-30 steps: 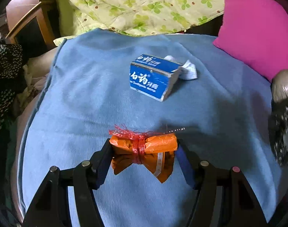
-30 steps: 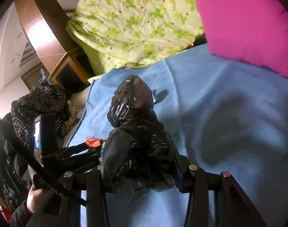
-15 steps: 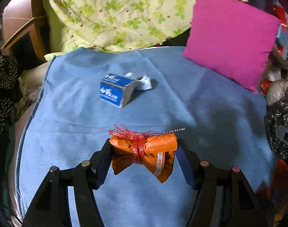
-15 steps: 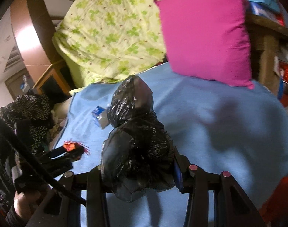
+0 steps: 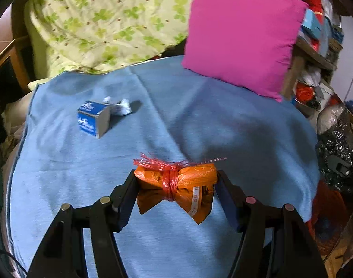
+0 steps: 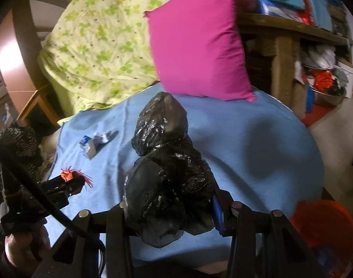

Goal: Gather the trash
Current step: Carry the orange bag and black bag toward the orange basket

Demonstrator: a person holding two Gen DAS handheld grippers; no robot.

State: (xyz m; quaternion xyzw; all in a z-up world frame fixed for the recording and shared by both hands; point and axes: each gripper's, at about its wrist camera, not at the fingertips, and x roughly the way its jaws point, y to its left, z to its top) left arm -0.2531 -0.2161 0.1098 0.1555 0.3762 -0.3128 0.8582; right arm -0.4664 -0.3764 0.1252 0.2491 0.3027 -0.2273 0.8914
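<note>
Two held bundles: orange packet (image 5: 176, 185), black bag (image 6: 167, 185)

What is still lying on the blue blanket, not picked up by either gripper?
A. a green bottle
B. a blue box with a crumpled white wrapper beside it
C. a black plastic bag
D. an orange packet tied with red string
B: the blue box and the white wrapper lie on the blanket, while the packet and bag are gripped.
</note>
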